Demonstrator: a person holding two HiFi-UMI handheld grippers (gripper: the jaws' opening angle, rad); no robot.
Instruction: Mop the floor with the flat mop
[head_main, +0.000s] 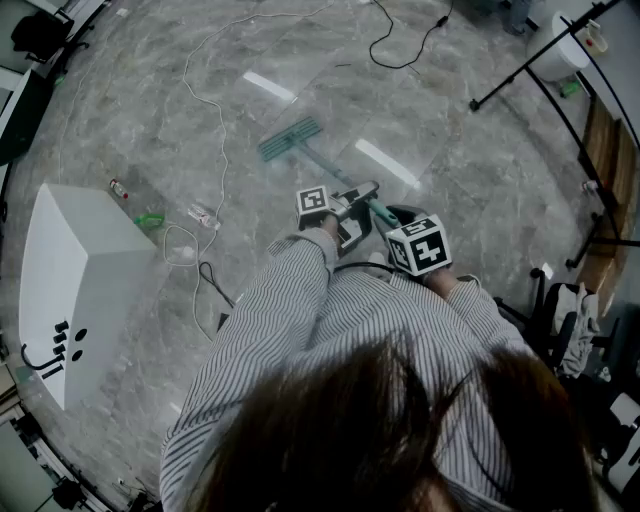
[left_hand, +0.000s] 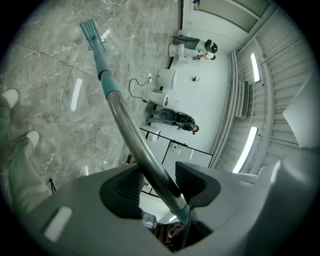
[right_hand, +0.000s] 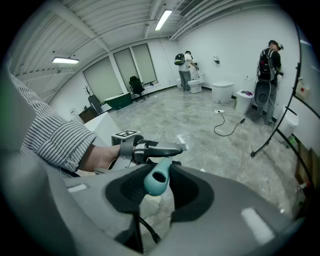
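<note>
**Both tools hold the mop, and the floor around it is messy**

The right tool (right_hand: 156, 192) is nearest to the person. Its jaws are closed on the teal end (right_hand: 157, 181) of the flat mop (left_hand: 130, 130). Just ahead of it, the left tool (left_hand: 159, 185) squeezes the shiny pole (left_hand: 150, 155) from both sides. Each tool has a cube with black and white squares on it. A striped sleeve (head_main: 300, 300) reaches down to the left tool.

From the left tool the pole slants away and down to the floor (head_main: 130, 120). The mop head (head_main: 289, 139) lies flat on the grey stone, well ahead of both tools.

To the left of the left tool stands a big white box (head_main: 75, 290). It has black marks on it, too small to read. Between the box and the mop lie a green bottle (head_main: 150, 220), a smaller bottle (head_main: 119, 188) and a long white cord (head_main: 215, 110) that winds past the mop head on its left.

Farther ahead of the tools, a black cable (head_main: 405, 50) curls on the floor. To the right of the right tool, a black stand (head_main: 530, 65) leans across.

Far off by the white wall are toilets (right_hand: 221, 91) and two people (right_hand: 185, 70) with their backs turned.
</note>
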